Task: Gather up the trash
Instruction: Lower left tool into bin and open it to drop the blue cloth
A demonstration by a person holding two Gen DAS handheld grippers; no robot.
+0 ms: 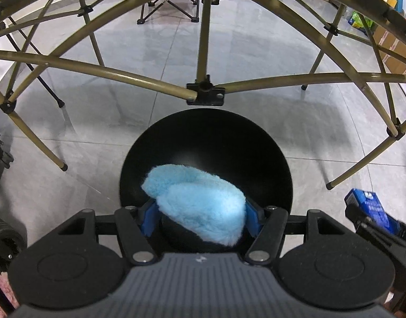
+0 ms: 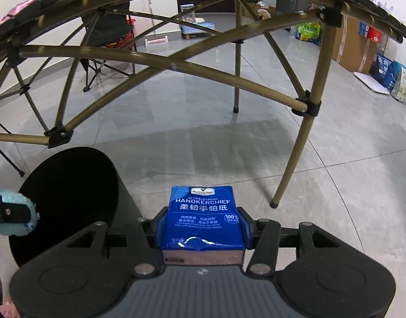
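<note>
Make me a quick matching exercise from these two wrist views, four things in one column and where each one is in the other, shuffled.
Things:
1. fluffy blue cloth
2. handkerchief tissue pack
3. black bin
4. folding table frame

Places:
A. standing on the tiled floor
B. between the right gripper's pads
C. overhead and around the bin
D. clamped in the left gripper above the bin's mouth

Pairs: 1-D, 2-B, 3-A, 4-C

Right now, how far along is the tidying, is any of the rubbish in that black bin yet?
Nothing visibly dropped yet. The left gripper holds a fluffy blue cloth right over the black bin. The right gripper clamps a blue handkerchief pack beside the bin. Both still need releasing inside.
</note>
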